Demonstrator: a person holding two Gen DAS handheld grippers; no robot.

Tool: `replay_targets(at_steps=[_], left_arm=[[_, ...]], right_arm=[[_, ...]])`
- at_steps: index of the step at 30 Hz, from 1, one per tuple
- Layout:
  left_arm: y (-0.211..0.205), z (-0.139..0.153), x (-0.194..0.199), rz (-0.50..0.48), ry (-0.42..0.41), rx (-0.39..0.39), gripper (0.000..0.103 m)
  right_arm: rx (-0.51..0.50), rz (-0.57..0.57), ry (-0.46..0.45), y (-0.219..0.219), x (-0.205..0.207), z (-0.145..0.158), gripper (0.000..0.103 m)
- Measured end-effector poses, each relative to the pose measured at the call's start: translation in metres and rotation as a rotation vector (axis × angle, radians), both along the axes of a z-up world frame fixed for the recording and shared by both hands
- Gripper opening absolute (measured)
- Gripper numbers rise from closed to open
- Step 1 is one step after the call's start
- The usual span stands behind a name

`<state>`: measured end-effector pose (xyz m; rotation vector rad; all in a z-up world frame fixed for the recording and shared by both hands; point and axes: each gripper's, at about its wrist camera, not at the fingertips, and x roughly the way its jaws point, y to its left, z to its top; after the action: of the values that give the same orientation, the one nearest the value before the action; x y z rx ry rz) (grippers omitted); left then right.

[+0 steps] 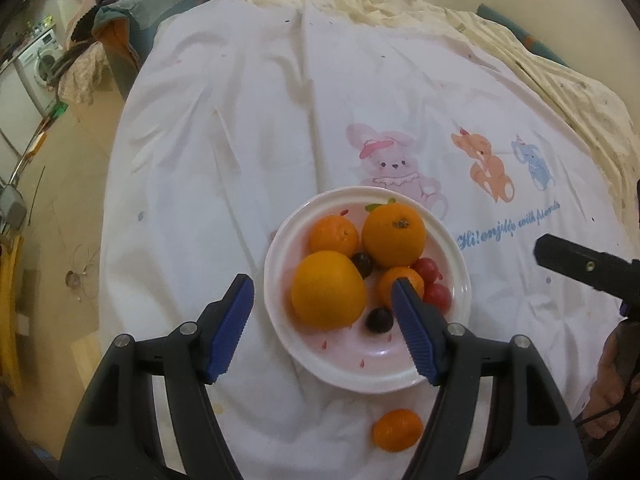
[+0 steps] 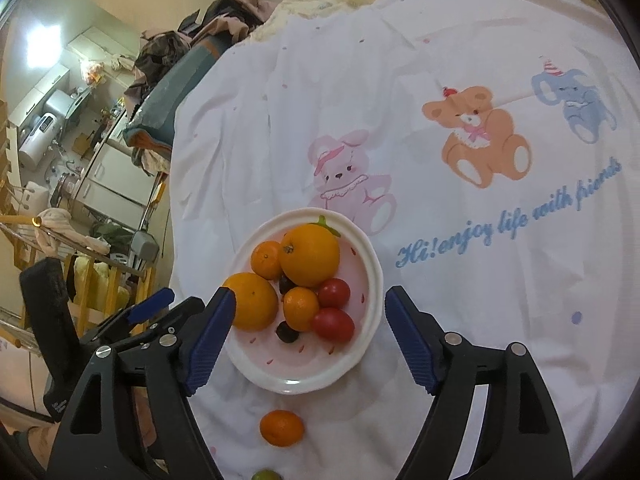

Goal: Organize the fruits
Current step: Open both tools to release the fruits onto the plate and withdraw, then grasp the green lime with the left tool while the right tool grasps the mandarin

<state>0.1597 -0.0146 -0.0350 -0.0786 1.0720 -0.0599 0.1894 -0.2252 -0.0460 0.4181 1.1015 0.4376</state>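
A white plate (image 1: 456,256) with a pink inside is seen low in the centre of both views, set on a white bedsheet (image 1: 240,140) printed with cartoon animals. On the plate lie two large oranges (image 1: 328,290), two smaller tangerines (image 1: 334,235), two red tomatoes (image 2: 334,293) and two dark grapes (image 1: 379,320), all packed close together. One more tangerine (image 1: 397,429) is seen off the plate, on the sheet just below its near rim. At the very bottom edge of the right wrist view a greenish fruit (image 2: 266,475) is only partly shown.

The left gripper (image 1: 322,294) is held above the plate with its blue pads spread apart and nothing clasped between them. The right gripper (image 2: 309,300) is likewise held above the plate, its jaws wide apart and empty; no fruit is touched by its pads. A person's hand (image 1: 608,396) is glimpsed at the lower right of the left wrist view
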Motion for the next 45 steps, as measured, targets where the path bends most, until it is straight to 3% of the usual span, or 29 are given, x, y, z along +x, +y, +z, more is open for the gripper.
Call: replay_targets(at_steps=[8, 21, 25, 30, 39, 43, 45], left_arm=[[0.013, 0.010, -0.033, 0.020, -0.019, -0.057, 0.068], [0.012, 0.013, -0.078, -0.001, -0.018, -0.089, 0.068], [0.009, 0.002, -0.093, -0.002, 0.036, -0.127, 0.068], [-0.002, -0.012, -0.115, -0.073, 0.140, -0.160, 0.068], [-0.049, -0.055, -0.151, -0.254, 0.306, -0.105, 0.066], [-0.057, -0.069, -0.152, -0.264, 0.338, -0.092, 0.047], [-0.058, -0.074, -0.151, -0.259, 0.352, -0.096, 0.047]], right_arm=[[-0.038, -0.012, -0.049, -0.005, -0.027, 0.019, 0.080], [-0.083, -0.018, -0.019, -0.003, -0.076, 0.012, 0.080], [-0.077, -0.035, -0.020, -0.006, -0.089, 0.012, 0.080], [-0.074, -0.069, 0.024, -0.010, -0.093, 0.003, 0.080], [-0.055, -0.091, 0.063, -0.015, -0.090, -0.005, 0.080], [-0.050, -0.086, 0.055, -0.015, -0.091, -0.002, 0.080], [-0.043, -0.086, 0.056, -0.015, -0.091, -0.002, 0.080]])
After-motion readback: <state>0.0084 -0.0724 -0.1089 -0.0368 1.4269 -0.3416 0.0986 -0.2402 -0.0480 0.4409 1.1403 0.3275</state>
